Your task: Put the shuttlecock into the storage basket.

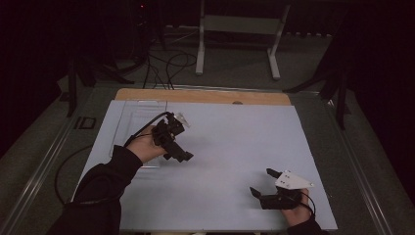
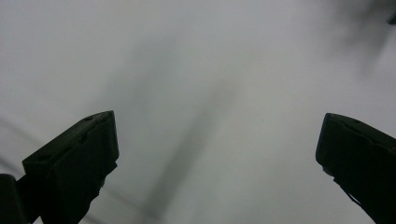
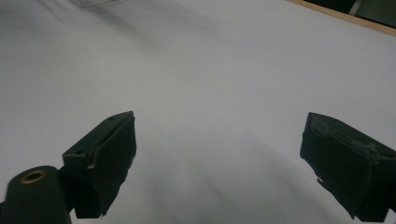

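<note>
High view: the left gripper (image 1: 172, 142) is hovering beside a clear tray (image 1: 128, 122) on the white sheet (image 1: 230, 142), and could be knocking it if swung; the right gripper (image 1: 270, 188) is resting wide; left gripper view: jaws gaping, holding nothing; right gripper view: likewise wide, empty.

High view looks forward and down over the white sheet (image 1: 230, 147); both gripper views look close along their jaws at that sheet
</note>
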